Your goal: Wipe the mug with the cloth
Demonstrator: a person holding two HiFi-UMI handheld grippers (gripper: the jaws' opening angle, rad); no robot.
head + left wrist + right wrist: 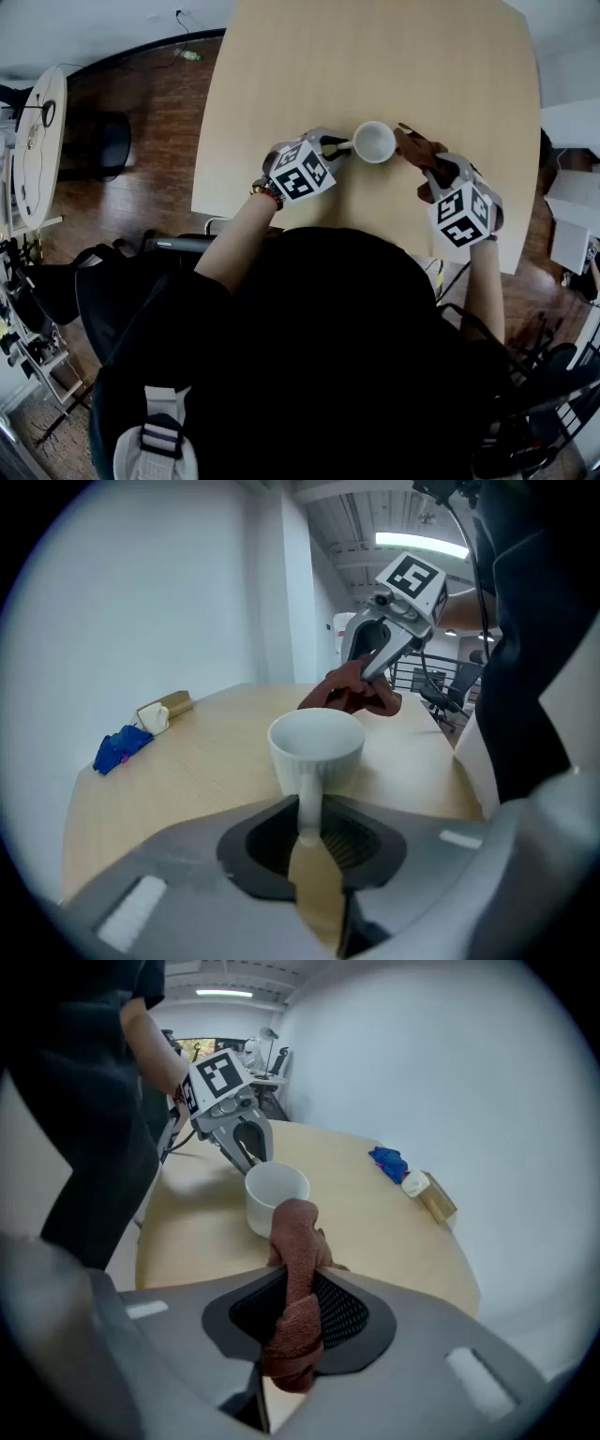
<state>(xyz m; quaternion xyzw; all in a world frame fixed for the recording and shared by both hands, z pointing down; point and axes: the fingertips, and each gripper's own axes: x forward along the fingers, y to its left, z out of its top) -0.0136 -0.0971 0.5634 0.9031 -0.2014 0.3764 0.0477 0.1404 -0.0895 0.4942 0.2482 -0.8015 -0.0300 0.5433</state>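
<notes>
A white mug [374, 142] stands upright on the pale wooden table [375, 56], near its front edge. My left gripper [335, 147] is shut on the mug's handle [309, 803], with the mug [316, 745] just beyond its jaws. My right gripper [433, 172] is shut on a reddish-brown cloth [415, 147], which reaches toward the mug's right side. In the right gripper view the cloth [296, 1279] hangs bunched between the jaws, its top close to the mug [273, 1195]; I cannot tell if they touch.
At the table's far side lie a blue crumpled thing [122, 748], a small white object [154, 718] and a tan box [174, 703]. Office chairs and dark wooden floor [141, 187] surround the table. The person's black torso fills the near edge.
</notes>
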